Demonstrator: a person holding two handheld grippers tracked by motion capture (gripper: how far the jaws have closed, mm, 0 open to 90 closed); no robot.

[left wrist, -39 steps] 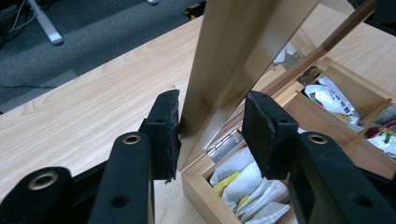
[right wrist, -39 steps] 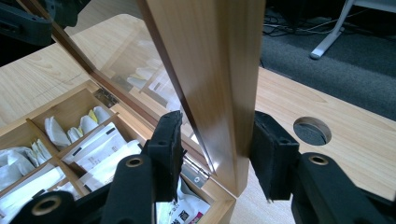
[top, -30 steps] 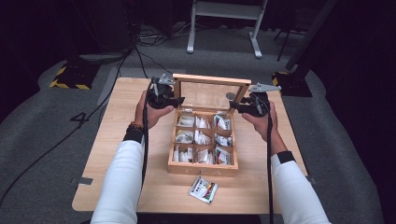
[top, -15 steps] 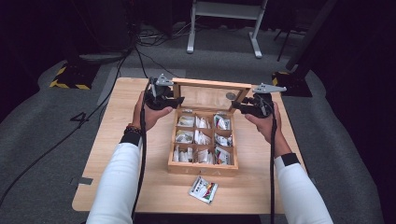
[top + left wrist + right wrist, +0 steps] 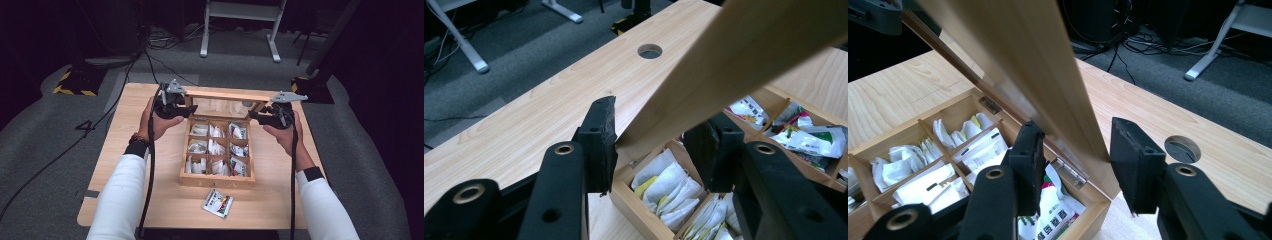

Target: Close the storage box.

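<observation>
At the far edge of the wooden tea box [image 5: 217, 181], mid-surface, left gripper [image 5: 176, 107] pinches the lid [image 5: 222, 95] while right gripper [image 5: 270, 116] sits loosely around it, so it's tilted partway, sachets [image 5: 214, 147] sorted, one packet [image 5: 218, 203] left outside.

Lab/studio: dark backdrop, floor cables [image 5: 165, 42], taped stand base [image 5: 75, 85].

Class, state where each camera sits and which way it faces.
High view: above the person's side, facing forward and down on the open wooden compartment box; white-sleeved forearms, left tool, right tool.
Left gripper view: on left tool, looking along its black jaws at the raised wooden lid.
Right gripper view: likewise on right tool.
Both gripper views share lid and box.
</observation>
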